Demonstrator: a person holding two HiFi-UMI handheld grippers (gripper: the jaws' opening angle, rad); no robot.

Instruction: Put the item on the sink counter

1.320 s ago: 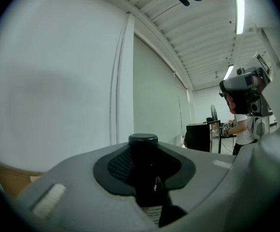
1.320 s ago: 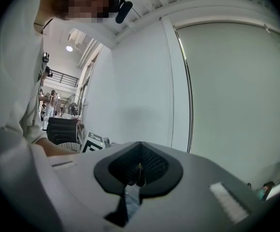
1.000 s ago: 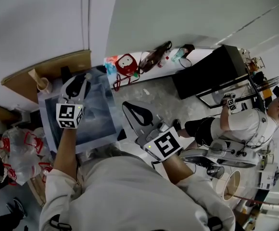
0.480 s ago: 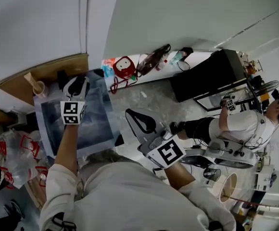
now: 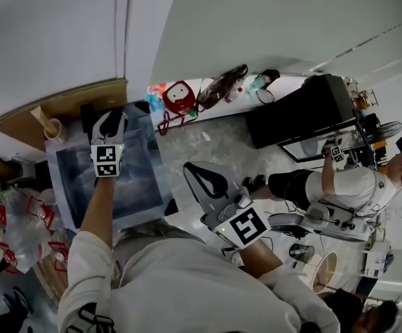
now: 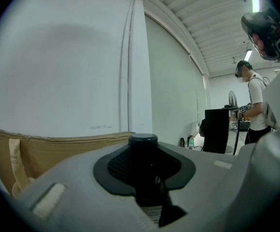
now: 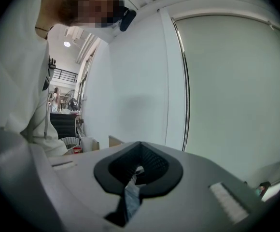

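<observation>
Bottle (image 6: 142,164), dark, capped; clamped in left hand-held gripper (image 5: 108,121) above sink (image 5: 144,177); lower upright beside it, level, before releasing; right hand-held gripper (image 5: 201,176) closed, empty.

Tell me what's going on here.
A person's left hand-held gripper is shut on a dark capped bottle and hangs over the sink, close to the brown counter behind it. The bottle has not been set down yet. The right hand-held gripper is shut and empty, held off to the side above the floor.
</observation>
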